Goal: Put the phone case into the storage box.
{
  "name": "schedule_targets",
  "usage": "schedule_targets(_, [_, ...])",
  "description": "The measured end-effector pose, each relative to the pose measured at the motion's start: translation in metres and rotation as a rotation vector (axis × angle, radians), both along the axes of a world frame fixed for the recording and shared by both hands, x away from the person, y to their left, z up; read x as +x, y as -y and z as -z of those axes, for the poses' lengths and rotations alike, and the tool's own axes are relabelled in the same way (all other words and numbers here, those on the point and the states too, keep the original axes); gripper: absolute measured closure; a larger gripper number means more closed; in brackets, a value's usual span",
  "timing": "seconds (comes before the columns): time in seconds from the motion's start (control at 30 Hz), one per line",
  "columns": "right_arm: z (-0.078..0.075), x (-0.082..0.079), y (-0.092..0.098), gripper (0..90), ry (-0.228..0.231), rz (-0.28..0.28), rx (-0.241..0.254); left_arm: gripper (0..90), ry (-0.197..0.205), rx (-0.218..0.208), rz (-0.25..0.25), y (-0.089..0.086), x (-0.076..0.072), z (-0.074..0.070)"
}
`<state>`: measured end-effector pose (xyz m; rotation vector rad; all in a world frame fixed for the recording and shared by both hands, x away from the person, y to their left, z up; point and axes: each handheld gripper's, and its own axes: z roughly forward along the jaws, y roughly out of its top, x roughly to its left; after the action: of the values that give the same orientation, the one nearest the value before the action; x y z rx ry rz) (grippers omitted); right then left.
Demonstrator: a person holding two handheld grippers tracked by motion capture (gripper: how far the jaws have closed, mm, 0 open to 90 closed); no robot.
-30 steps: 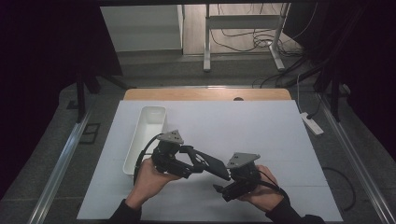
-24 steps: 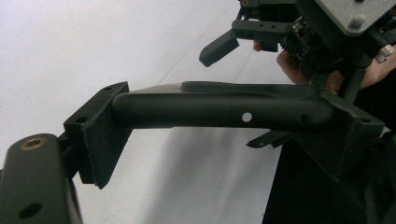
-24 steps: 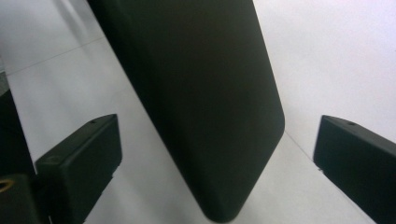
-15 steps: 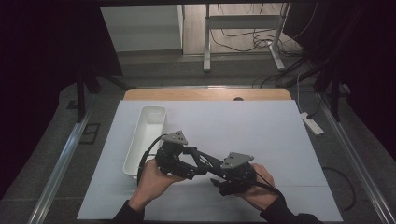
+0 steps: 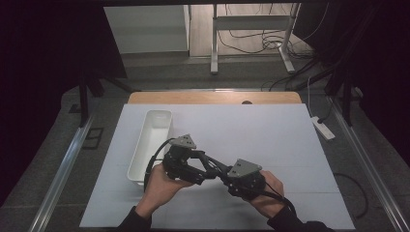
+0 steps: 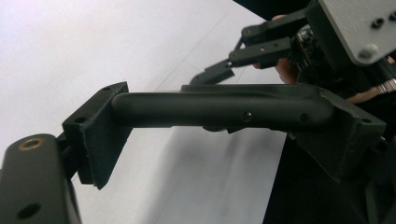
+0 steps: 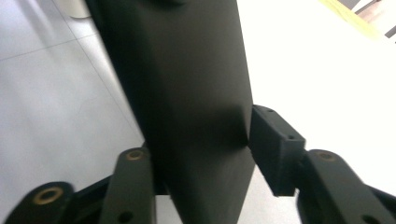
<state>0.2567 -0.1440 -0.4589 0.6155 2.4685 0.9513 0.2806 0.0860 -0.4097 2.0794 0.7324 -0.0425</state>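
I count one flat black rectangular plastic part [image 5: 209, 166] held between my two tools: one left tool [image 5: 196, 170], one right tool [image 5: 223, 175]. One long white plastic bin [image 5: 151, 140] sits on the one white-topped counter [image 5: 251, 130]. Two hands.

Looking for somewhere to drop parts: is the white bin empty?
Empty, as far as visible: the white bin shows bare white floor inside.

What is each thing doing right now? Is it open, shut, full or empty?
Left tool: shut, clamping the black part end to end.
Right tool: jaws have just been closing, now pressing on the black part.
Black part: held up off the table by both tools.
White tray: lying flat, looks empty.
Table: covered with a white sheet.
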Motion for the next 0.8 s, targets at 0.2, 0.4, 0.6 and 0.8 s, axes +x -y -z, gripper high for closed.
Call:
schedule_targets(0.2, [0.001, -0.002, -0.002, 67.9, 0.015, -0.023, -0.008, 14.3, 0.008, -0.012, -0.019, 0.001, 0.004, -0.001])
schedule_targets(0.4, [0.0, -0.003, -0.003, 79.0, 0.037, -0.032, -0.018, 13.1, 0.005, -0.024, -0.048, 0.002, 0.005, -0.003])
schedule_targets(0.6, [-0.002, -0.004, -0.003, 84.3, 0.074, -0.036, -0.024, 11.9, -0.028, -0.073, -0.076, 0.001, 0.01, -0.001])
schedule_targets(0.8, [-0.004, -0.003, -0.001, 85.2, 0.057, -0.046, -0.012, 9.7, -0.024, -0.079, -0.08, -0.003, 0.012, 0.002])
